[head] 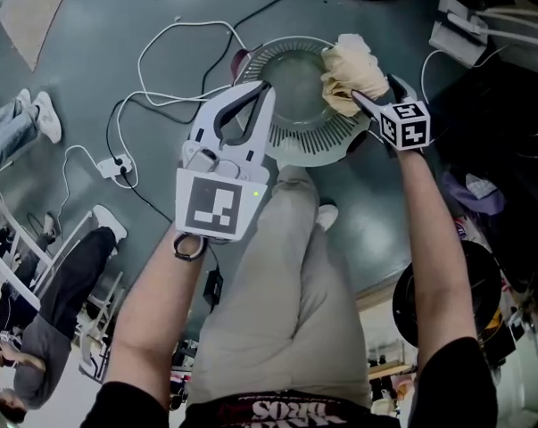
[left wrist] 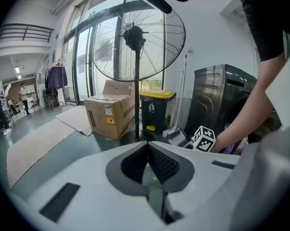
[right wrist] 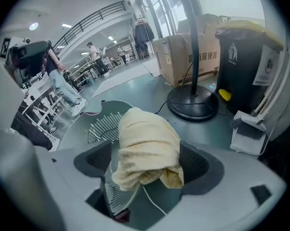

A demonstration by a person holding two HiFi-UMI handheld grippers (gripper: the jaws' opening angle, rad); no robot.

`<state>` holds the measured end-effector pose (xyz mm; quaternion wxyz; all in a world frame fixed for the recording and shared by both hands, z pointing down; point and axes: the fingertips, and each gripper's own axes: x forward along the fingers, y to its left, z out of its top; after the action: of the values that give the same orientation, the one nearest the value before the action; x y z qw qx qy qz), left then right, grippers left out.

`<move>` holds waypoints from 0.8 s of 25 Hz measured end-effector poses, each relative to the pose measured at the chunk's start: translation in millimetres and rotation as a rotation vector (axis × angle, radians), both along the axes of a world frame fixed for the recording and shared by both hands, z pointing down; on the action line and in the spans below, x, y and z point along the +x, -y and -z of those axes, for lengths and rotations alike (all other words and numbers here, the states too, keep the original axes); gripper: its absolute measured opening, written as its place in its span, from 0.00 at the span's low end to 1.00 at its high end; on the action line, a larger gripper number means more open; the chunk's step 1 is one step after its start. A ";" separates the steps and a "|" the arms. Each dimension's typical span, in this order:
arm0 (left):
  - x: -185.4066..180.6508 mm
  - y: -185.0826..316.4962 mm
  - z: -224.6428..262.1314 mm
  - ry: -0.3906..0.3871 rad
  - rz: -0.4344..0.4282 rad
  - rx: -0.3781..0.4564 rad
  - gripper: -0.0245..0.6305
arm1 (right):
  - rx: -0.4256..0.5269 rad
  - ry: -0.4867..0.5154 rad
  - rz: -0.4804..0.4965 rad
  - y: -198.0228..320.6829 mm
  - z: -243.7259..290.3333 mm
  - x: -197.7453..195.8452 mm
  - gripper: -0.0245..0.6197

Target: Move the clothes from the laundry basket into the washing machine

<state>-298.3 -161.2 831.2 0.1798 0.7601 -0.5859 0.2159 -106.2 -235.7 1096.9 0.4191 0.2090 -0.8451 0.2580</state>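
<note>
Left gripper [head: 261, 92], centre-left: jaws pressed together, empty. Laundry basket [head: 309, 145], upper centre. Cream cloth [head: 349, 71] is bunched at its right rim, long axis running up-frame. It sits between the spread jaws of the right gripper [right wrist: 149, 153], unpinched.

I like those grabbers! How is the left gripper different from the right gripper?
The left gripper has its jaws shut; the right gripper has them wide apart. The left gripper is empty; the right gripper has a cream cloth between its jaws. Both carry square markers.

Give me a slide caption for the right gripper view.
Open right gripper straddles a cream cloth over the laundry basket.
</note>
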 end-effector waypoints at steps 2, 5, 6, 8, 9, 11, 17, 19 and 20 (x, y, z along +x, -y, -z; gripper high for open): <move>-0.4 -2.1 -0.2 0.001 -0.001 -0.002 0.04 | -0.025 -0.007 -0.007 -2.8 -6.5 -1.4 0.74; -1.2 -4.5 -0.1 -0.002 -0.001 -0.012 0.04 | -0.066 -0.063 0.012 -11.3 -18.3 -0.6 0.69; -1.0 -4.5 0.3 -0.002 -0.003 -0.014 0.04 | -0.070 -0.105 0.041 -15.2 -21.6 0.3 0.51; -0.2 -3.3 2.3 -0.002 -0.009 -0.013 0.04 | -0.053 -0.170 0.096 -19.8 -22.3 -0.6 0.31; 0.8 -2.7 3.6 -0.004 -0.012 -0.014 0.04 | -0.042 -0.186 0.105 -20.0 -20.1 -1.0 0.25; 3.8 -1.3 6.3 -0.012 -0.017 -0.020 0.04 | -0.035 -0.192 0.090 -18.1 -12.7 1.4 0.21; 11.0 2.5 22.2 -0.030 -0.024 -0.018 0.04 | -0.068 -0.115 0.021 -16.7 37.4 3.2 0.17; 15.0 6.0 29.3 -0.029 -0.027 -0.020 0.04 | -0.083 -0.075 0.000 -18.0 60.4 4.5 0.17; 17.7 9.7 33.3 -0.029 -0.032 -0.016 0.04 | -0.089 -0.053 -0.012 -17.2 72.2 5.6 0.17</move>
<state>-280.6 -170.9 797.9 0.1909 0.7711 -0.5690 0.2124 -100.6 -218.5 1024.8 0.4488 0.2021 -0.8199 0.2924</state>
